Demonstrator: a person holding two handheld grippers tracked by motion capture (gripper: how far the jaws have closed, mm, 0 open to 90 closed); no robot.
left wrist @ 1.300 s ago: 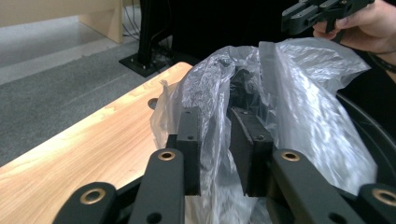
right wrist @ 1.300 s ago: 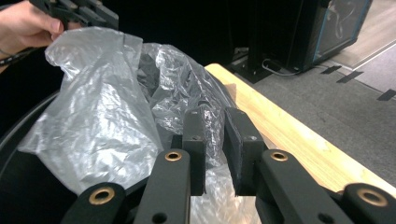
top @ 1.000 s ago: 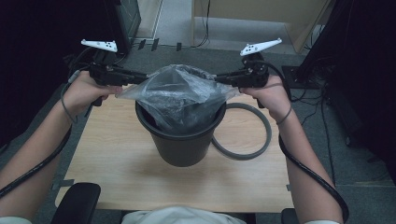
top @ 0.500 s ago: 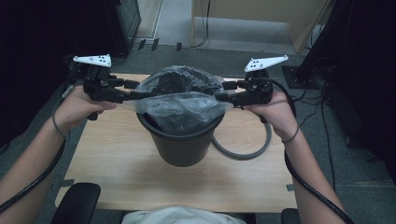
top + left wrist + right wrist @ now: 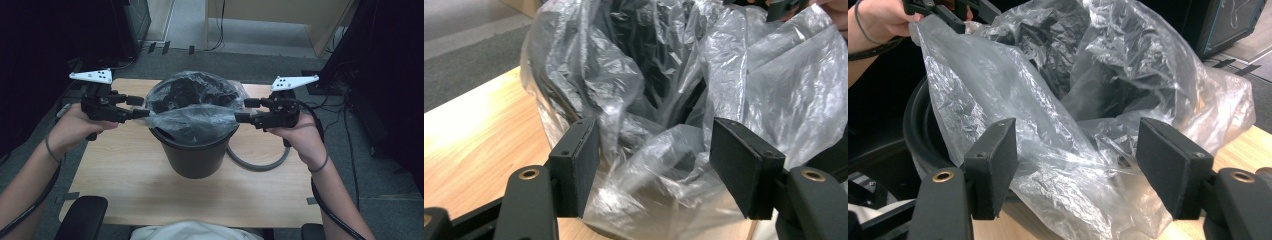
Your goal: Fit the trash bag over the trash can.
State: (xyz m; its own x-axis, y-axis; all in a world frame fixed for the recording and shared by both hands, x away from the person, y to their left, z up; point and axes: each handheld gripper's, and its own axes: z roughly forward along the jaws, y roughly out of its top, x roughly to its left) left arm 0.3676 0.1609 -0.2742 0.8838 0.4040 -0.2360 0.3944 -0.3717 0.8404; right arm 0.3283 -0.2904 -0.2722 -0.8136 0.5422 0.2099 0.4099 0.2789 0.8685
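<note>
A clear plastic bag (image 5: 192, 107) has been set into the black bin (image 5: 194, 150) on the worktop (image 5: 130, 190), its mouth spread between the left gripper (image 5: 137, 107) and the right gripper (image 5: 242, 110). Both grippers' jaws have just been opening and now stand spread, film lying loose between the pads. The bag's edge is judged not yet folded over the rim, so that step is left.

1. The right gripper (image 5: 1075, 170) has its 2 black jaws spread wide; they've just been opening, with crinkly plastic loose between them, not pinched.
2. The clear crumpled plastic bag (image 5: 1048, 100) sits in a round black plastic bin (image 5: 923, 135) on the light wooden table (image 5: 1248, 145).
3. Top left, a hand (image 5: 878, 17) with the left gripper (image 5: 948, 10) is at the bag's far edge.
</note>
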